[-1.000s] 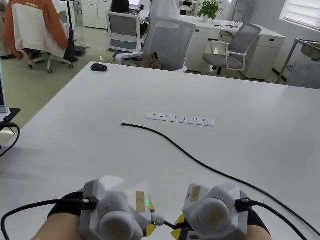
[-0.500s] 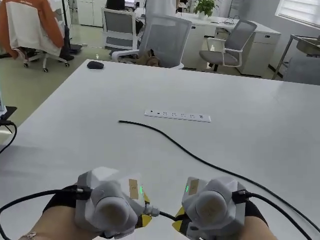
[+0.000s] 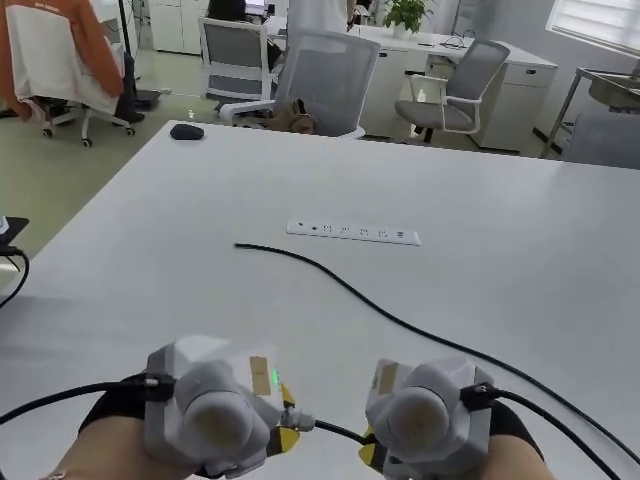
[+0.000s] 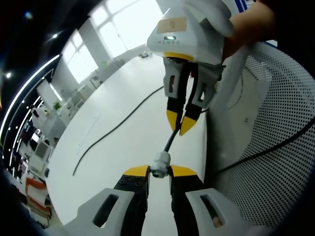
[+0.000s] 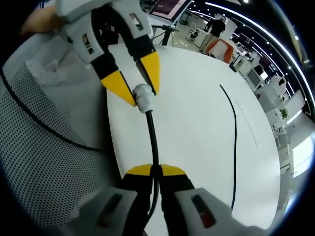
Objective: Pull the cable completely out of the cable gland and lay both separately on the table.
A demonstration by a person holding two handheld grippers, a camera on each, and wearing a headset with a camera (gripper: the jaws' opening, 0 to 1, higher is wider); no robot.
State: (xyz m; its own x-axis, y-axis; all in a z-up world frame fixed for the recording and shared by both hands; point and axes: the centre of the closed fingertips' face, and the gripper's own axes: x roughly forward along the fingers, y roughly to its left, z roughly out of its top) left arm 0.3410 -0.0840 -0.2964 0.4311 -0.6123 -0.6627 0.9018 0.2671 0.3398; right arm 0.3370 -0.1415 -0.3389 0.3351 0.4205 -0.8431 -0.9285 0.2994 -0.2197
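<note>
A small white cable gland (image 4: 160, 164) sits pinched between the yellow tips of my left gripper (image 4: 158, 172), which is shut on it. A black cable (image 4: 170, 141) comes out of the gland and runs a short way to my right gripper (image 5: 155, 170), shut on the cable. In the right gripper view the gland (image 5: 142, 97) shows in the left gripper (image 5: 136, 82) with the cable (image 5: 151, 132) stretched straight. In the head view both grippers (image 3: 285, 432) (image 3: 368, 447) are held low near the table's front edge, the gland (image 3: 299, 422) between them. The cable's long free part (image 3: 340, 285) lies across the table.
A white power strip (image 3: 352, 233) lies mid-table beyond the cable's far end. A dark mouse (image 3: 186, 131) sits at the far left corner. Office chairs (image 3: 330, 80) stand behind the white table (image 3: 500, 260). A mesh chair (image 4: 266, 123) is close beside the grippers.
The two grippers have drawn slightly apart, and a longer bit of black cable shows between the gland and the right gripper. The head camera has shifted a little.
</note>
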